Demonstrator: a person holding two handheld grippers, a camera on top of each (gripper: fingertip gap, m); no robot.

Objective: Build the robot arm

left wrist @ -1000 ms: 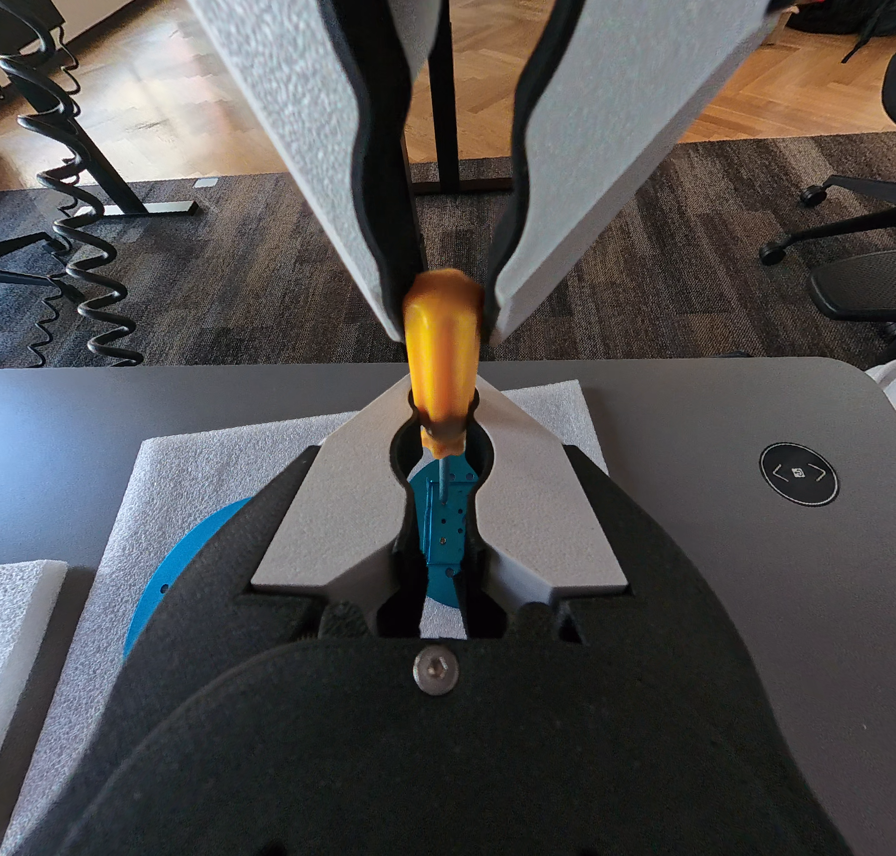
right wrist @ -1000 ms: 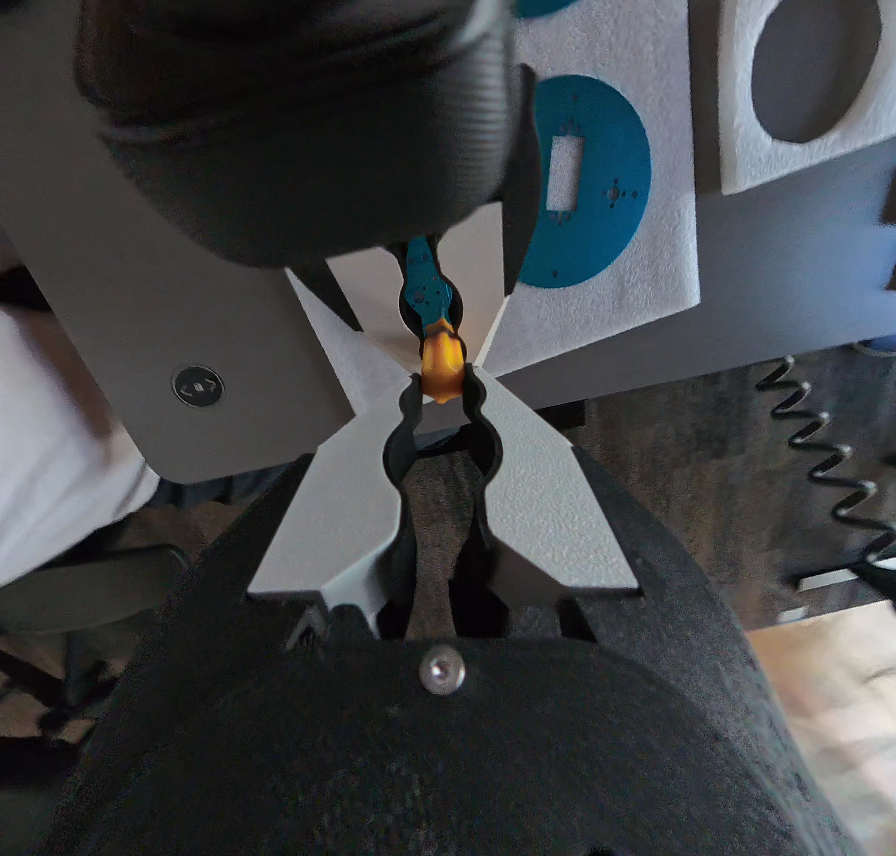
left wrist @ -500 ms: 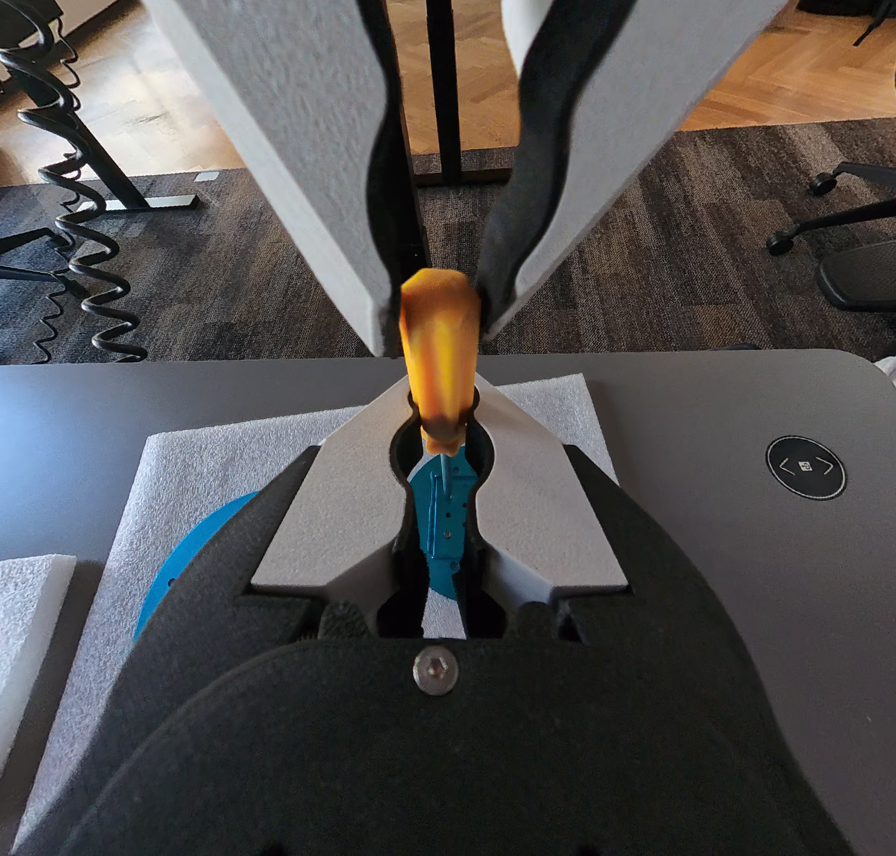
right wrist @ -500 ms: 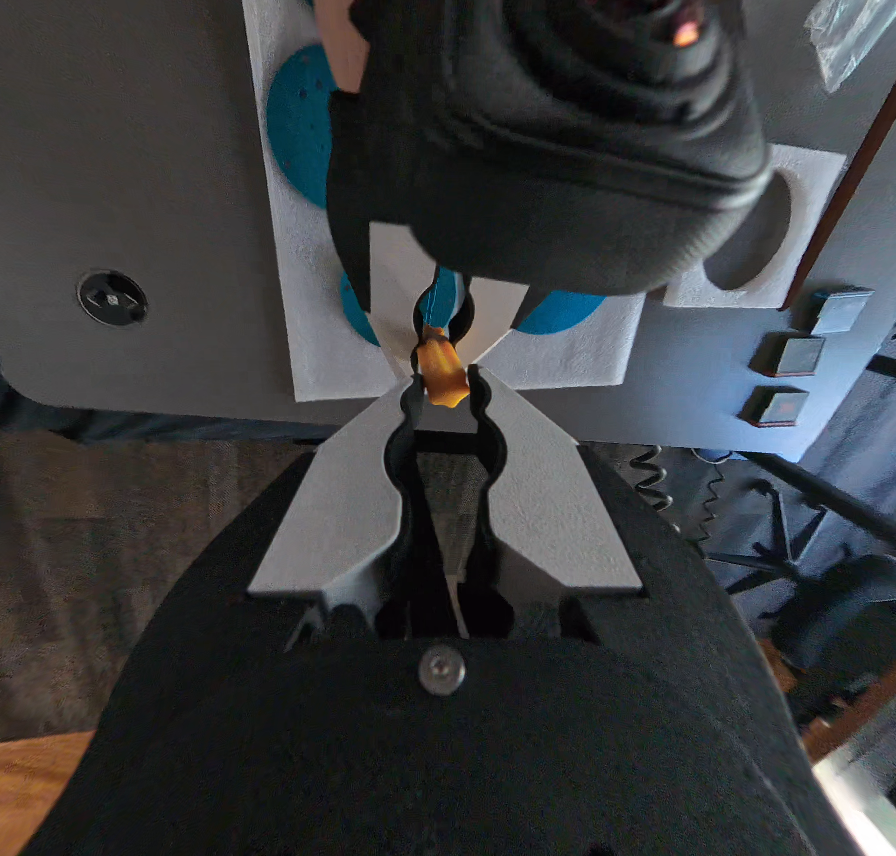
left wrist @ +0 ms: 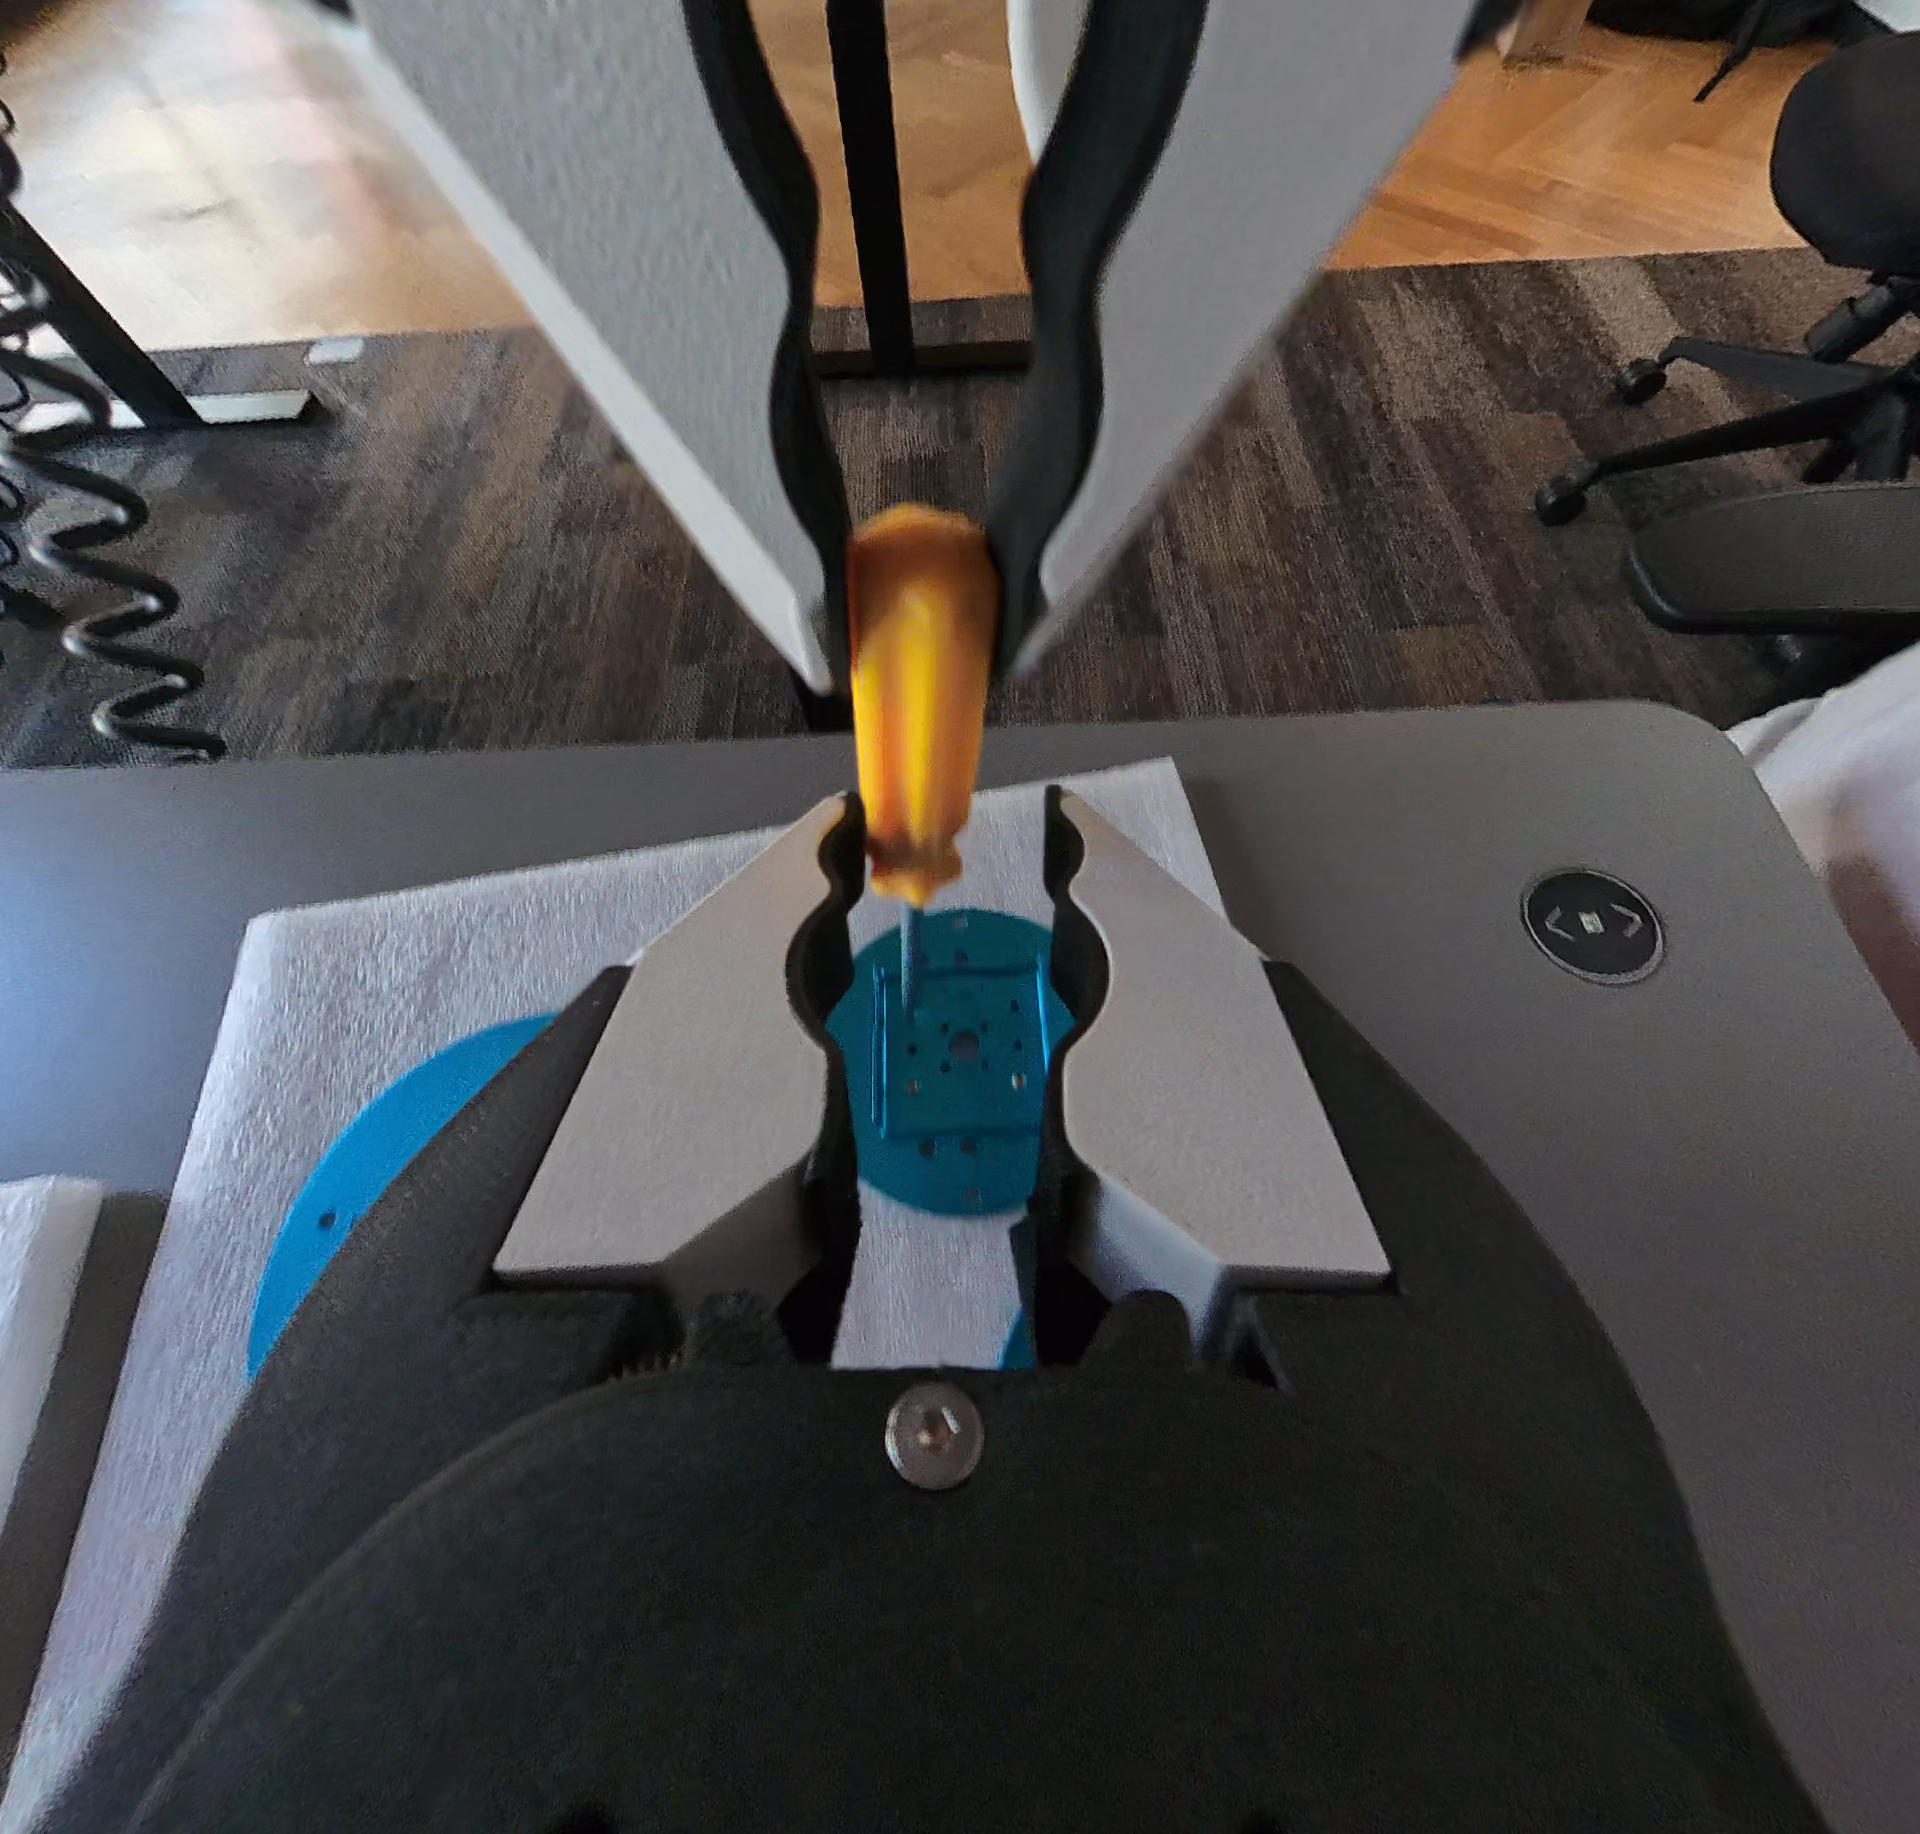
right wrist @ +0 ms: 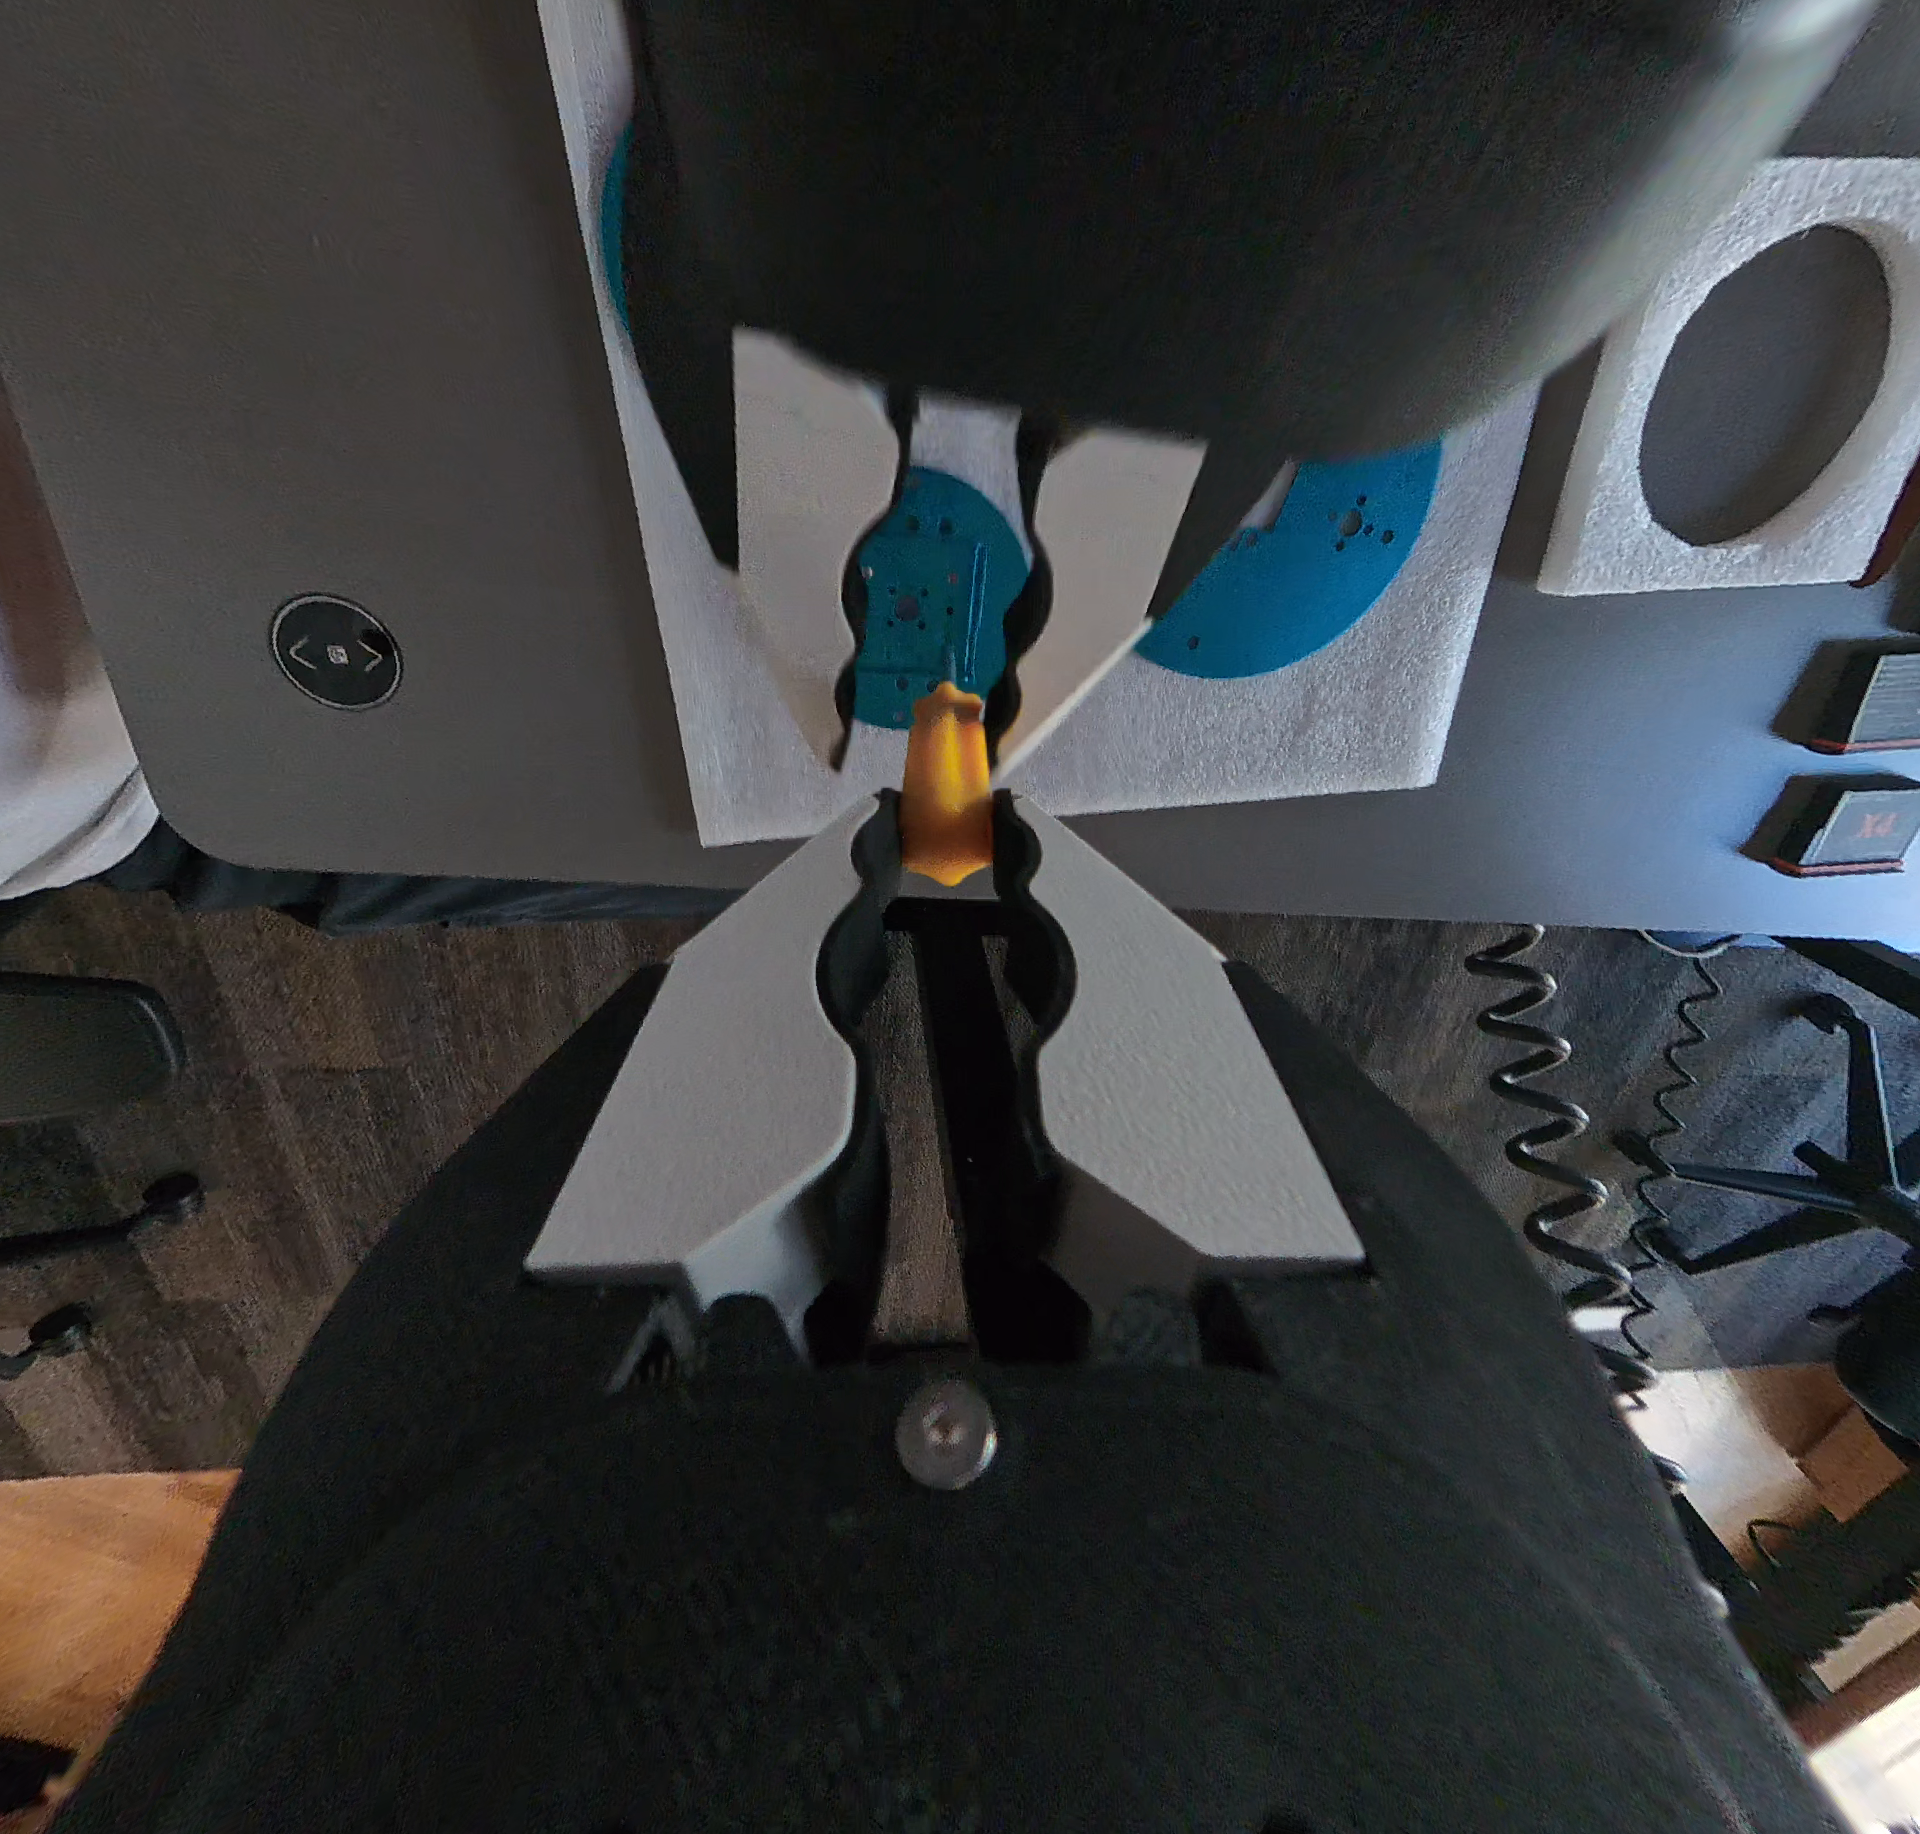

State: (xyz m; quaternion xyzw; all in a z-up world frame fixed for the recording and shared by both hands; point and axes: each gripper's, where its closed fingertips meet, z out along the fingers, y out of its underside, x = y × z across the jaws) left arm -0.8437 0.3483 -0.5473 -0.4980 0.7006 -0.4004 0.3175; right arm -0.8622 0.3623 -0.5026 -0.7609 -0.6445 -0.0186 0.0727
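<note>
A screwdriver with an amber handle (left wrist: 914,704) stands upright, its thin shaft tip on a blue square bracket with holes (left wrist: 956,1067). The bracket lies on a blue disc (left wrist: 935,1187) on a white foam sheet (left wrist: 416,963). My right gripper (right wrist: 943,818) comes from above and is shut on the top of the handle (right wrist: 940,797). My left gripper (left wrist: 951,813) is open around the handle's lower end, which is close to its left finger (left wrist: 727,953). The bracket also shows in the right wrist view (right wrist: 920,600).
A second blue disc (right wrist: 1309,579) lies beside the first on the foam. The grey desk (left wrist: 1455,953) has a round control button (left wrist: 1592,924). A foam block with a round hole (right wrist: 1766,382) and two small dark blocks (right wrist: 1844,828) lie nearby. Office chair (left wrist: 1818,558) and coiled cable (right wrist: 1548,1140) beyond the edge. My right fingertips sit around 5 cm from my left ones. My left tips are roughly 9 cm from the blue disc (left wrist: 935,1187). It turns up in the right wrist view (right wrist: 936,501) as well.
My left gripper has opened and let go of the handle's lower end, baring the bracket between its fingers. My right gripper has turned about the handle while still holding it.
</note>
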